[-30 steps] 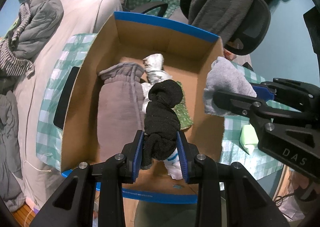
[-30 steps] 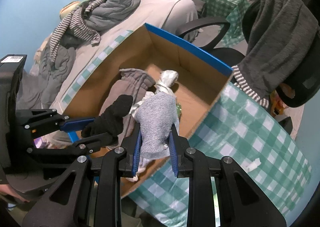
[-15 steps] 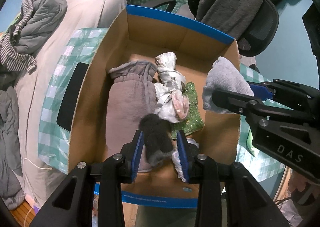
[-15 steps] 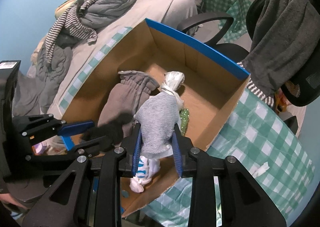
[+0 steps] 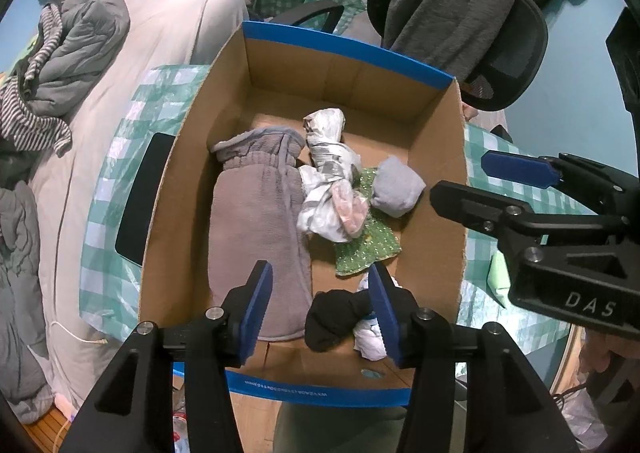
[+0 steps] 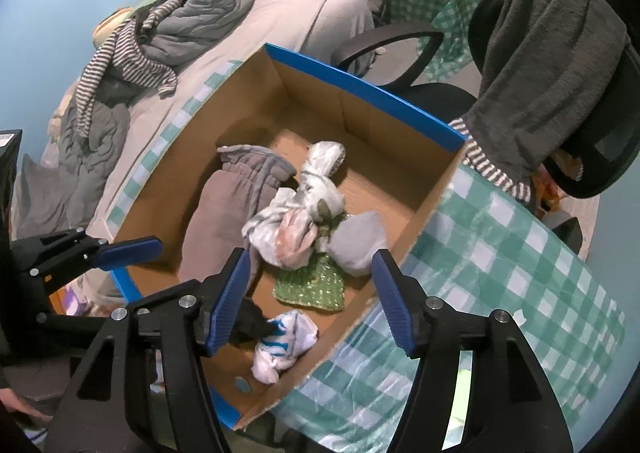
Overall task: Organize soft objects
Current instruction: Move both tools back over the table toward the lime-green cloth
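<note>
A cardboard box point(image 5: 436, 141) with blue rim tape holds soft things: a folded grey-brown cloth point(image 5: 256, 213), a knotted white bundle point(image 5: 328, 181), a green cloth point(image 5: 368, 245), a grey sock ball point(image 5: 396, 185) and a black sock roll point(image 5: 340, 313) beside a white-and-blue sock point(image 6: 284, 341). My left gripper point(image 5: 320, 301) is open above the box's near end, over the black roll. My right gripper point(image 6: 312, 293) is open above the box's right side; it shows at the right in the left wrist view point(image 5: 496, 181). The grey sock ball point(image 6: 356, 245) lies below it.
A green checked tablecloth point(image 6: 500, 273) covers the table right of the box. A bed with piled grey and striped clothes point(image 6: 160, 45) lies left. An office chair draped with a dark grey towel point(image 6: 552, 65) stands behind the box. A black pad point(image 5: 140, 201) lies left of the box.
Both grippers opened. The black sock roll dropped from the left gripper to the box's near end. The grey sock ball dropped from the right gripper onto the green cloth.
</note>
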Action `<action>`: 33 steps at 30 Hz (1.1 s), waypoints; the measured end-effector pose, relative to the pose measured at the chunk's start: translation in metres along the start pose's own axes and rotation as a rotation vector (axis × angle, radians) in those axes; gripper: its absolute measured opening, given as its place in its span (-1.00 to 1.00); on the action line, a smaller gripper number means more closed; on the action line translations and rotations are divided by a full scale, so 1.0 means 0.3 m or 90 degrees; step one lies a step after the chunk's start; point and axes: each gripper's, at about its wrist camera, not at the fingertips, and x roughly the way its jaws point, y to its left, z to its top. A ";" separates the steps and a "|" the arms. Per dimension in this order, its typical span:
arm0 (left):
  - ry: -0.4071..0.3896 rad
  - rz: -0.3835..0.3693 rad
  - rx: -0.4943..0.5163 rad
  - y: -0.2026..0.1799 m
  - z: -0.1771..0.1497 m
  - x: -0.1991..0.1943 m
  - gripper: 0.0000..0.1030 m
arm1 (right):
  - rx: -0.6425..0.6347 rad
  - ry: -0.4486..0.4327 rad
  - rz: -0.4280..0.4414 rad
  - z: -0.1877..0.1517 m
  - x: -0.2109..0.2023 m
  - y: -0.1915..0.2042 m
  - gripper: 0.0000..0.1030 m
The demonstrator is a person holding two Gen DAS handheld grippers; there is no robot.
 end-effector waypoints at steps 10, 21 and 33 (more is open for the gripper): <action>-0.006 -0.007 0.019 -0.065 -0.007 -0.034 0.18 | 0.005 -0.006 -0.018 -0.041 -0.053 -0.047 0.35; -0.001 -0.012 0.056 -0.165 -0.011 -0.042 0.19 | 0.018 -0.012 -0.034 -0.104 -0.107 -0.121 0.38; 0.017 -0.026 0.103 -0.289 -0.017 -0.012 0.20 | 0.058 -0.007 -0.052 -0.203 -0.143 -0.237 0.44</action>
